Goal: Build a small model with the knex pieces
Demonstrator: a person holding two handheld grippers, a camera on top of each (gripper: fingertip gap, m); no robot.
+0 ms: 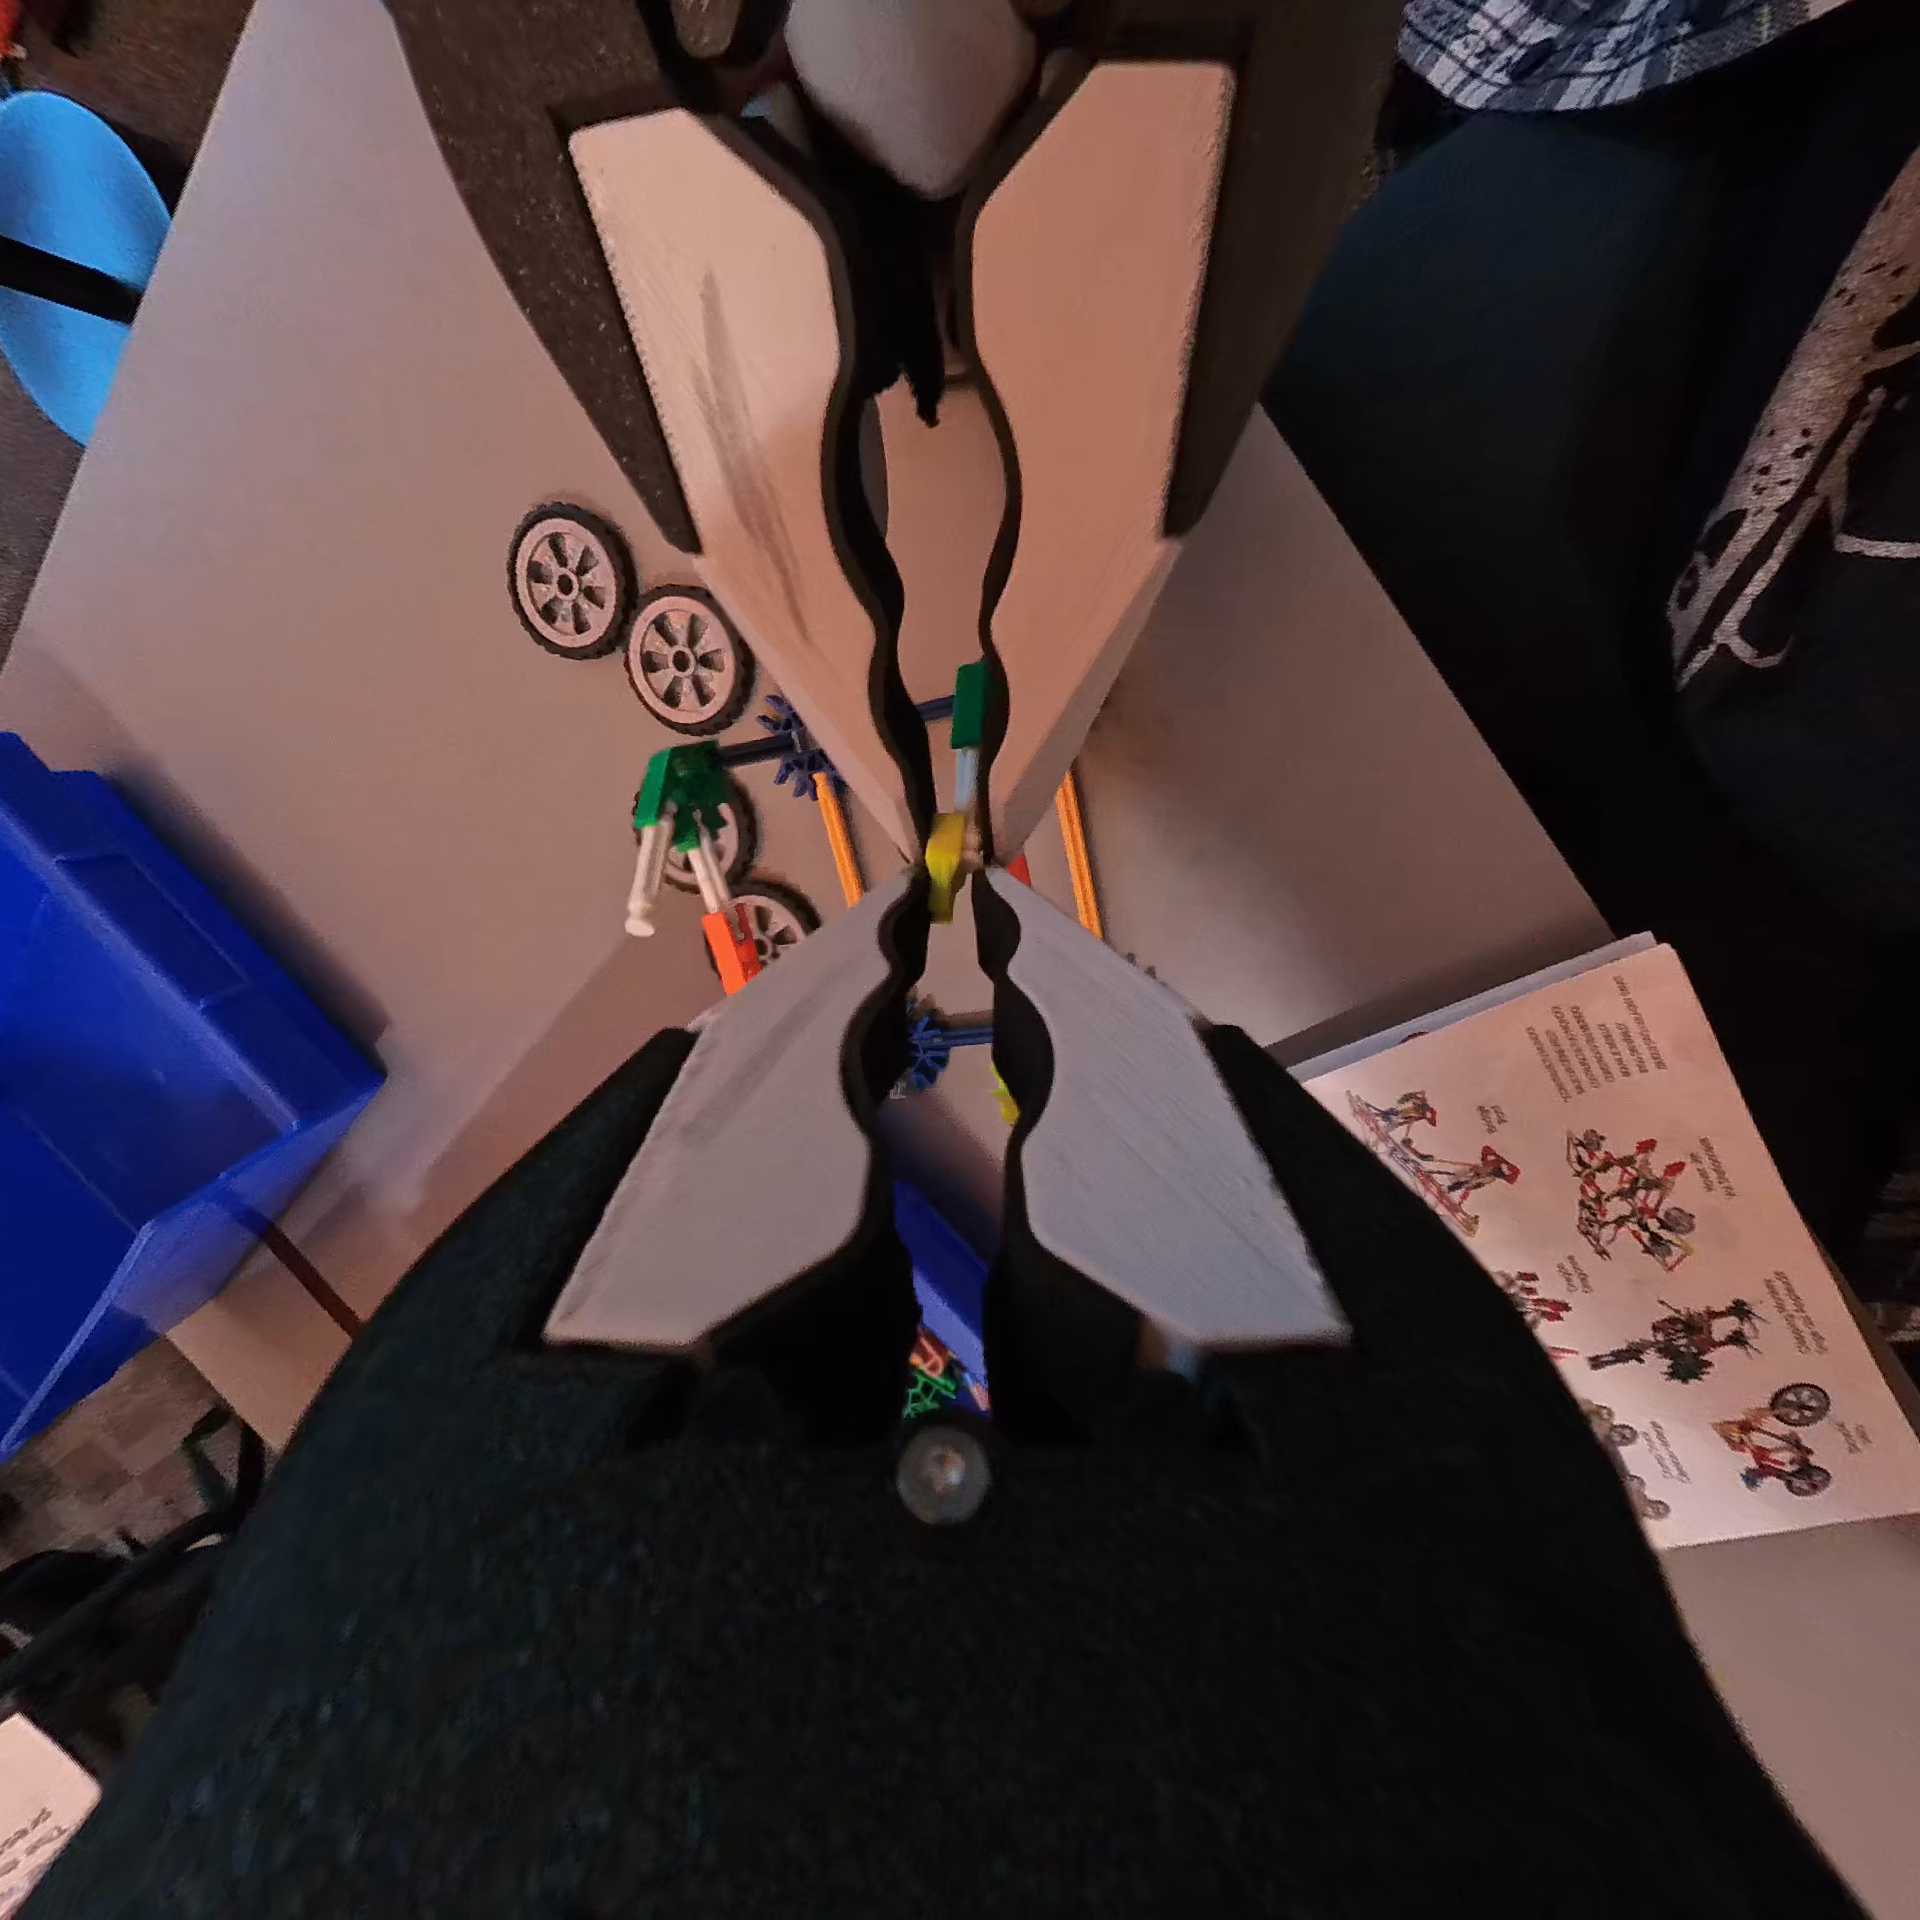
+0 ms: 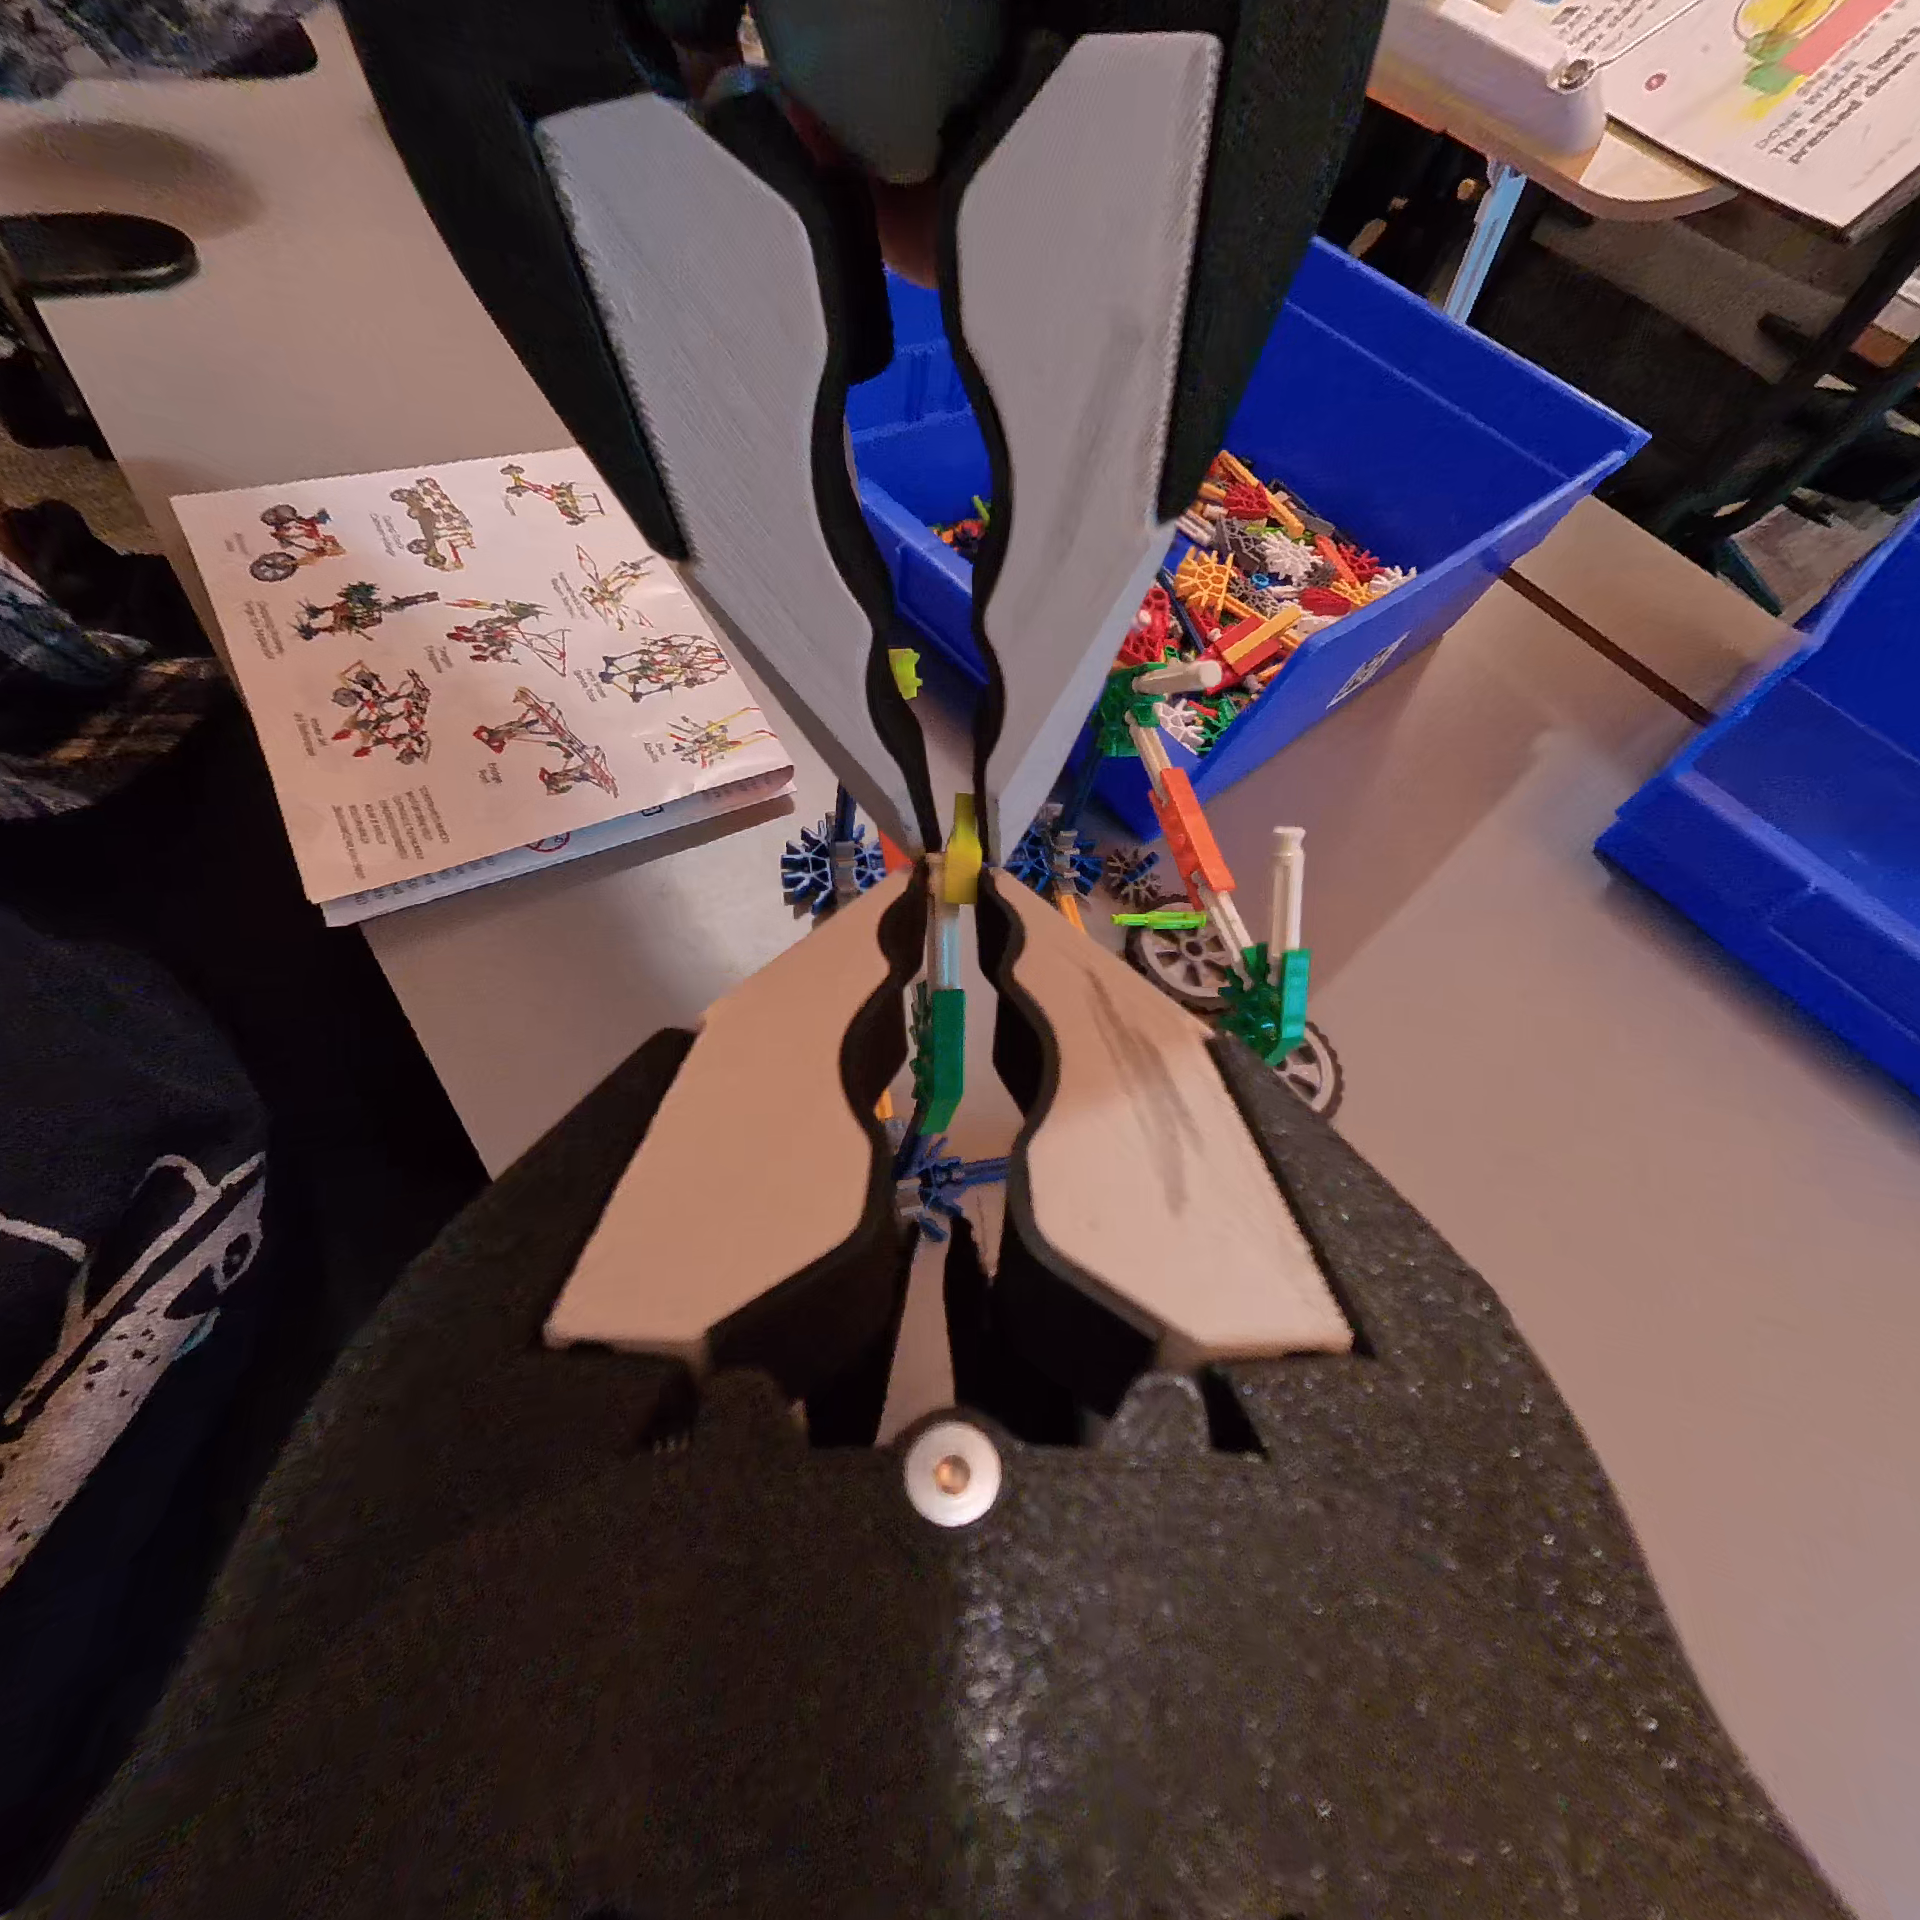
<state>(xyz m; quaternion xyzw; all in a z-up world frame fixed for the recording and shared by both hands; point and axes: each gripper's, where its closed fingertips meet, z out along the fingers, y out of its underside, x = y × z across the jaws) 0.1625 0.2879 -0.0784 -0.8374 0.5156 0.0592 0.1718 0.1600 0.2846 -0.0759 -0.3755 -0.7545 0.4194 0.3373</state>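
My two grippers meet tip to tip above a grey table (image 1: 312,520). My left gripper (image 1: 948,891) is shut on a yellow connector (image 1: 943,857). My right gripper (image 2: 954,883) is shut on a white rod (image 2: 943,951) that joins the yellow connector (image 2: 961,847) to a green connector (image 2: 940,1049). In the left wrist view the right gripper (image 1: 951,847) comes in from the top. In the right wrist view the left gripper (image 2: 956,831) does the same. Below them is a rod-and-connector toy frame (image 2: 1184,821) with wheels, blue connectors and orange rods.
Two loose grey wheels (image 1: 623,618) lie on the table. A blue bin (image 2: 1382,436) holds several coloured parts, and another blue bin (image 2: 1766,831) stands to its right. A picture booklet (image 2: 468,665) lies at the table edge. A person in a dark shirt (image 1: 1662,520) sits close. My two grippers' fingertips are within a few centimetres of each other.
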